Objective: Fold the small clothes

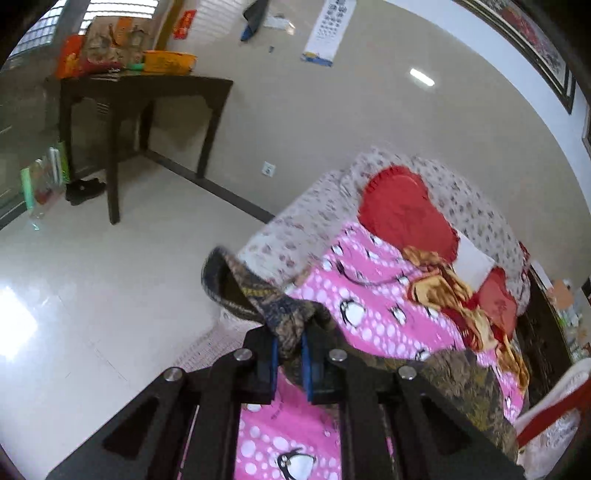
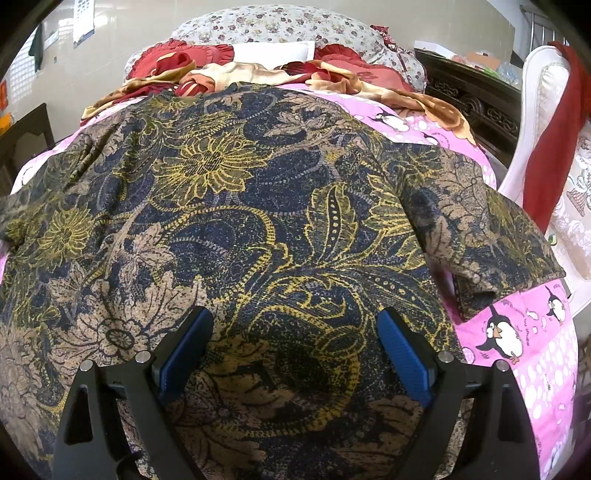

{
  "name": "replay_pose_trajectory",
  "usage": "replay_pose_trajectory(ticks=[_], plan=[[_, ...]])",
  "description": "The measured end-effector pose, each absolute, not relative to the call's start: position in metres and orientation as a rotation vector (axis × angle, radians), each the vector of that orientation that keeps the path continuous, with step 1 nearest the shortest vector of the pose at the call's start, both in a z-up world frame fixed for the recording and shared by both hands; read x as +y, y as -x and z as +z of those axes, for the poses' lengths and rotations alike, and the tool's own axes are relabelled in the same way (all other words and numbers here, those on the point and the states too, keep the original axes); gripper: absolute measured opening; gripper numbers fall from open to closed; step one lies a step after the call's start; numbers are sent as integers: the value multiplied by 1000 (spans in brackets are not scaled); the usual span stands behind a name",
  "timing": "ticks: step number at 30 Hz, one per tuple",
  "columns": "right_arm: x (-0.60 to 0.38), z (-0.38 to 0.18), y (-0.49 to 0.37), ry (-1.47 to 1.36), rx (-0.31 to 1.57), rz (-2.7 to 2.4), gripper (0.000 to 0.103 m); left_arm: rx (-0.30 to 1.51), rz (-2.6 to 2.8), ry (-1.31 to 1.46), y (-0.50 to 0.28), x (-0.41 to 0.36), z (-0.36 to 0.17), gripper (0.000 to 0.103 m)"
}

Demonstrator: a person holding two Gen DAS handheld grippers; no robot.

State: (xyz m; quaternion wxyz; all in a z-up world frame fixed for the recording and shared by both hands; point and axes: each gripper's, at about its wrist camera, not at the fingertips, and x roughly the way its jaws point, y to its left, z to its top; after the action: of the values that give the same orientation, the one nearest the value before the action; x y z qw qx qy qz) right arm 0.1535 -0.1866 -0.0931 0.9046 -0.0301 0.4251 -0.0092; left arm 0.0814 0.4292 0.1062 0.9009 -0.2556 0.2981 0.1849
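A dark blue, tan and yellow floral shirt (image 2: 258, 221) lies spread flat on a pink penguin-print sheet (image 2: 517, 350), with its short sleeve (image 2: 498, 236) out to the right. My left gripper (image 1: 290, 345) is shut on a bunched edge of this floral shirt (image 1: 266, 299), lifted above the pink sheet (image 1: 369, 295) near the bed's floor-side edge; more of the fabric trails off to the right. Low over the shirt's near part, my right gripper (image 2: 295, 332) stands open, its blue pads (image 2: 188, 347) wide apart with flat cloth showing between them.
At the bed's head lie red pillows (image 2: 177, 59), a crumpled gold-and-red cloth (image 2: 258, 74) and a flowered quilt (image 2: 288, 26). A dark wooden table (image 1: 147, 96) stands on the tiled floor (image 1: 92, 295) to the left. A white chair with red cloth (image 2: 550, 122) stands to the right.
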Motion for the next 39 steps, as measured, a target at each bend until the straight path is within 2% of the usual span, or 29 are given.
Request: replay_pose_trajectory(ticks=[5,10,14,19,20,22,24,27,32,34,39], plan=[[-187,-93,-154,69,878,-23,87,608,203,525,-98,384,103,10],[-188,-93,-153,67,877,-23,87,658,-113,450,-148,262,85,10],[-186,-93,-153,67,878,-23,87,765,-301,409,-192,149,37,10],[-189,-93,-154,47,891,-14,88,928,-327,300,-223,57,-43,14],[-189,-93,-155,47,898,-14,88,958,-320,274,-227,48,-56,18],[-190,-88,-156,41,934,-3,88,993,-330,241,-227,36,-73,34],[-192,-74,-156,14,928,22,81,963,-370,252,-217,37,-74,60],[-191,-42,-158,-66,812,84,79,897,-392,253,-190,44,-62,79],[-145,-24,-186,-74,740,420,79,892,-299,173,-146,68,-74,80],[-124,-27,-199,-63,753,534,78,928,-253,156,-139,79,-86,79],[-81,-37,-217,31,780,649,77,873,-251,158,-128,82,-94,83]])
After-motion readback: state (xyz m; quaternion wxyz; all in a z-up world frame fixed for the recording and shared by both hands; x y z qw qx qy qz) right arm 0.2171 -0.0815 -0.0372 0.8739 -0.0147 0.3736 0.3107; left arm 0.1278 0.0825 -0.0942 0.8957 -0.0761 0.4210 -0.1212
